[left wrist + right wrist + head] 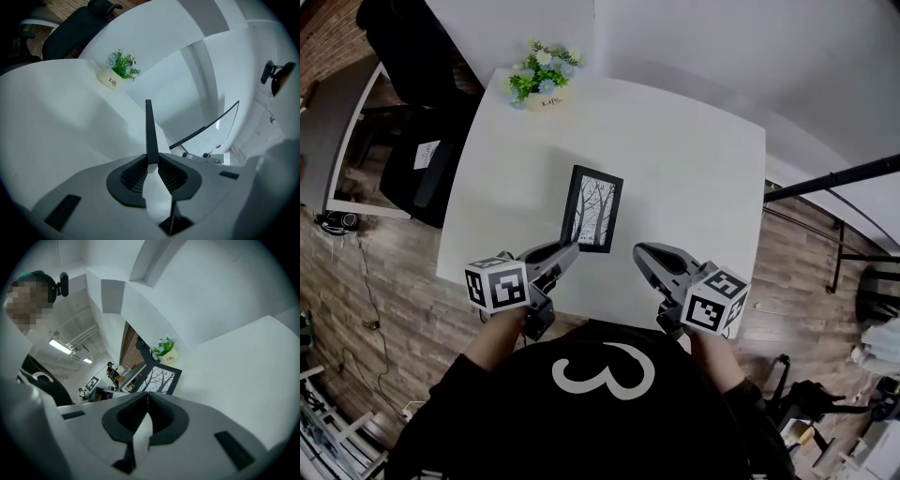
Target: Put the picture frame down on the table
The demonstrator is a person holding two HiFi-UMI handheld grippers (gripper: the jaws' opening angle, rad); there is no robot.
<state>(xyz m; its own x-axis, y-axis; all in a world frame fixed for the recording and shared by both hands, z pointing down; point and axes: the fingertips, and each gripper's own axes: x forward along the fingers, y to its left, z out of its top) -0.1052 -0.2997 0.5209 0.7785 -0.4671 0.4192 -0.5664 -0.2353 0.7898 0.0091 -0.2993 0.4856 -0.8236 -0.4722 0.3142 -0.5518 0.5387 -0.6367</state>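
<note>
left gripper [565, 253]: jaws clamped on picture frame [592, 211] | right gripper [641, 251]: jaws together, empty

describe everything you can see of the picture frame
The picture frame is a slim rectangle with a black border, wood or plastic by its look, around a black-and-white print of bare trees. It stands long side up, tilted, over the near part of the white table. The left gripper is shut on its lower corner; that gripper's view shows it edge-on as a thin dark strip. Whether its bottom edge touches the table cannot be told.
</note>
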